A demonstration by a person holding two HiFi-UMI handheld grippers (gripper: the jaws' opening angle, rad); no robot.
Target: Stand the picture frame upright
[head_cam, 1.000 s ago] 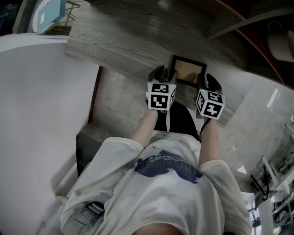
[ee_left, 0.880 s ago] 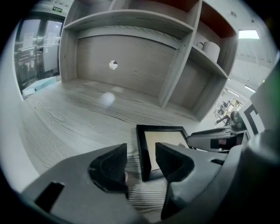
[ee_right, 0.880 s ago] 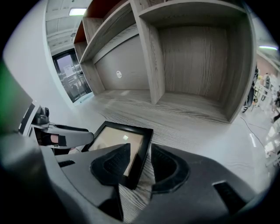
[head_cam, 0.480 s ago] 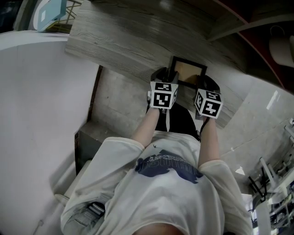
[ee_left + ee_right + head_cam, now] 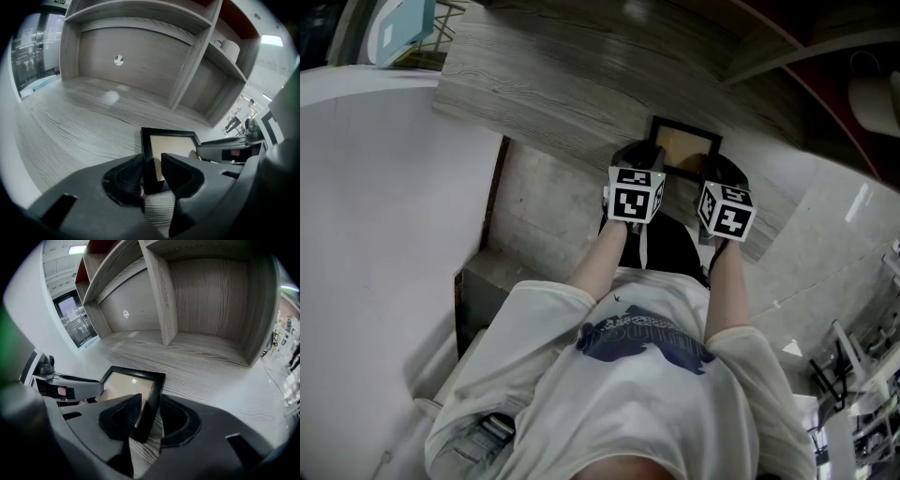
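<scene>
A black picture frame (image 5: pixel 686 145) with a tan insert lies on the grey wood shelf board (image 5: pixel 562 84), near its front edge. My left gripper (image 5: pixel 639 157) has just been closing. Its jaws now pinch the frame's left bar (image 5: pixel 146 154), which fills the gap between them. My right gripper (image 5: pixel 724 171) has also been closing, on the frame's right bar (image 5: pixel 152 394). That bar sits slanted between the jaws and touches them near the tips. Each gripper view shows the other gripper across the frame: the right gripper (image 5: pixel 229 150) and the left gripper (image 5: pixel 70 383).
The shelf unit has an upright divider (image 5: pixel 192 61) behind the frame and a back panel with a round sticker (image 5: pixel 118 59). A white roll (image 5: pixel 229 47) sits on a higher shelf. A white curved surface (image 5: pixel 384 206) lies to the left, with a wire rack (image 5: pixel 431 28) at the far corner.
The left gripper's marker cube has shifted slightly right, toward the frame. The frame and the right gripper stay where they were.
</scene>
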